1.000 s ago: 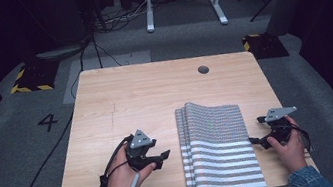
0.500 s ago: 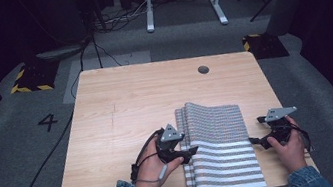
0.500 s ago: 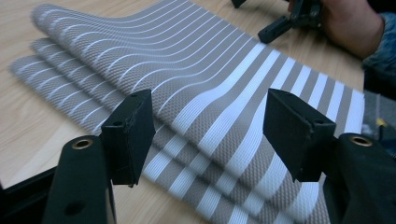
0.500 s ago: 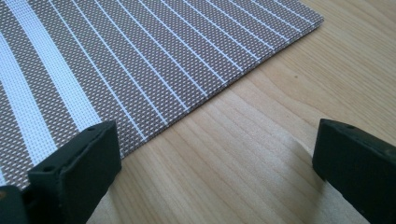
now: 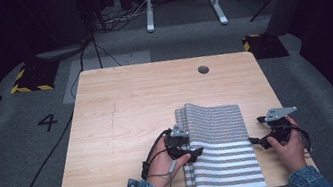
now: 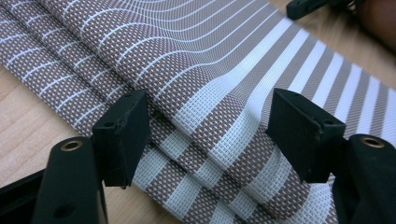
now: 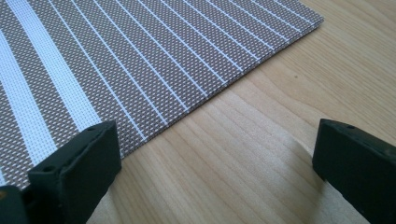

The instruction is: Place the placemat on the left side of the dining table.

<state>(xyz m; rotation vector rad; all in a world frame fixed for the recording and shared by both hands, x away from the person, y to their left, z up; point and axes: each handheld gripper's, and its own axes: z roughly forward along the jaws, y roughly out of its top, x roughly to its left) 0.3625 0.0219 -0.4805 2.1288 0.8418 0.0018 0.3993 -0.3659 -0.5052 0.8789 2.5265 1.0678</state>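
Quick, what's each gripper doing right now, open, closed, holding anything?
Left gripper: open, jaws astride the folded edge of the striped mat, not clamped.
Right gripper: open, holding nothing, at the mat's right edge over the table.

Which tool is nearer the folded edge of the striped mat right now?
Left. The left tool sits over the striped mat's folded edge, jaws open astride it. The right tool is at the opposite, flat edge, open over bare table.

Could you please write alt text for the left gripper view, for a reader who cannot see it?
The open left gripper has its two black jaws on either side of the folded edge of a brown-and-white striped mat, which lies in layers on a wooden table.
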